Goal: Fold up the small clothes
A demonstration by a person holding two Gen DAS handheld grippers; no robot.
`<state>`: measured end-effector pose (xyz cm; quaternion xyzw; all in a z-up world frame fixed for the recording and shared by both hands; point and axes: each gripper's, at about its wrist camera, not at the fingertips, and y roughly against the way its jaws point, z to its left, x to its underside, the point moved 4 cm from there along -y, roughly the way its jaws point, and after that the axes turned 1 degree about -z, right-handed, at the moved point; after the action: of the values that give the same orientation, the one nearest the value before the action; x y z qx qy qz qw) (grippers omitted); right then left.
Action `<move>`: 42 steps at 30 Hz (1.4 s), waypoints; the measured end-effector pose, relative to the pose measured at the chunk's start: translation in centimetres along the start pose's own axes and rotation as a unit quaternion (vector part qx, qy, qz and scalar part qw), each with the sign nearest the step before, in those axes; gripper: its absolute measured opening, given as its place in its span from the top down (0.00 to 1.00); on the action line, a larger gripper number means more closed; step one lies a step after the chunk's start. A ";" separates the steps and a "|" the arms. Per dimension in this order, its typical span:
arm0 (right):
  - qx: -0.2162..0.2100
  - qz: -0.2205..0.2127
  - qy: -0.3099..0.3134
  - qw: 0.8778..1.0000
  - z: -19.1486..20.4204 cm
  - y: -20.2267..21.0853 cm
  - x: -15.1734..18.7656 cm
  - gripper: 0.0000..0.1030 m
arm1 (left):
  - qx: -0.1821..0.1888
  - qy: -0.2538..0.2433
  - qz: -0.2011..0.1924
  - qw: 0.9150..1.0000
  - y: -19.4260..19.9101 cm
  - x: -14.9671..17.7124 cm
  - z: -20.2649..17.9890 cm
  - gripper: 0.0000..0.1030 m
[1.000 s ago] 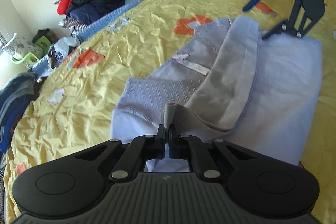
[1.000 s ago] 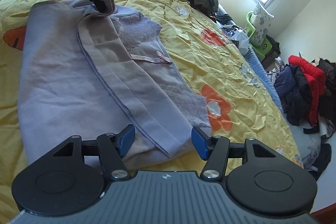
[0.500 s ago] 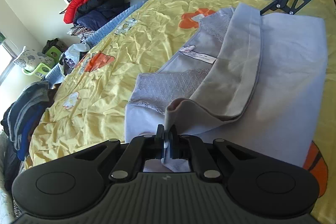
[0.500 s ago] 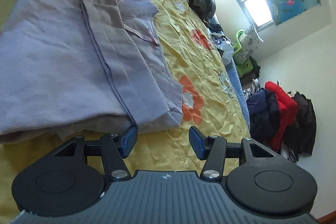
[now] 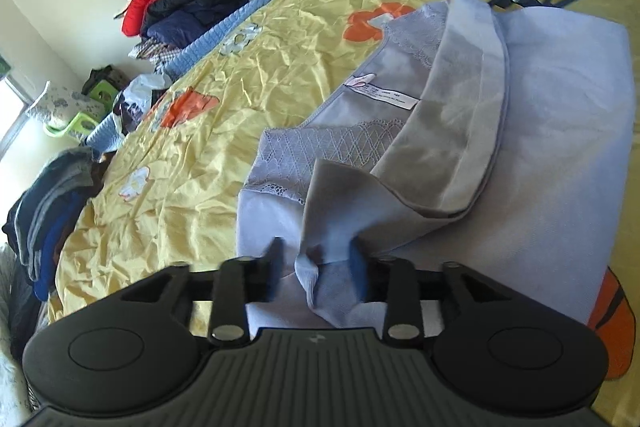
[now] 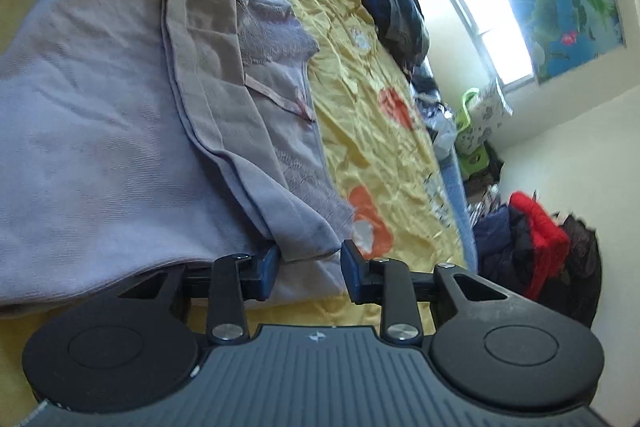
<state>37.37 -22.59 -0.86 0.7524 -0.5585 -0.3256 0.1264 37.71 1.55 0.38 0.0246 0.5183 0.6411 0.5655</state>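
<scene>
A lavender garment (image 5: pixel 552 131) lies flat on the yellow bedspread (image 5: pixel 248 75), its long axis running between our two tongs. Our left gripper (image 5: pixel 316 259) has just opened, its pads clear of the near corner. Our right gripper (image 6: pixel 308 267), nearer the opposite corner, has been closing around it, pads not yet pressing.

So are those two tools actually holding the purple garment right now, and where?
Neither. The left tool has just opened around a corner of the garment; the right tool is closing around the opposite corner.
</scene>
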 end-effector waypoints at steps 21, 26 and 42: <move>0.010 0.032 -0.210 0.977 -4.5 0.4 1.9 0.46 | 0.186 0.272 0.031 0.944 -5.6 0.0 5.6 0.25; 0.025 0.023 -0.186 0.982 -4.0 0.5 2.5 0.44 | 0.214 0.365 0.019 0.906 -5.9 0.7 7.2 0.33; -0.049 -0.019 -0.427 0.903 -7.8 -1.5 3.7 0.97 | 0.157 0.461 -0.012 0.873 -3.6 3.0 9.5 0.95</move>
<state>44.03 -26.84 2.87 0.5446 -0.5282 -0.6448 -0.0933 45.01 9.25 0.63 -0.1916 0.8140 0.4835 0.2585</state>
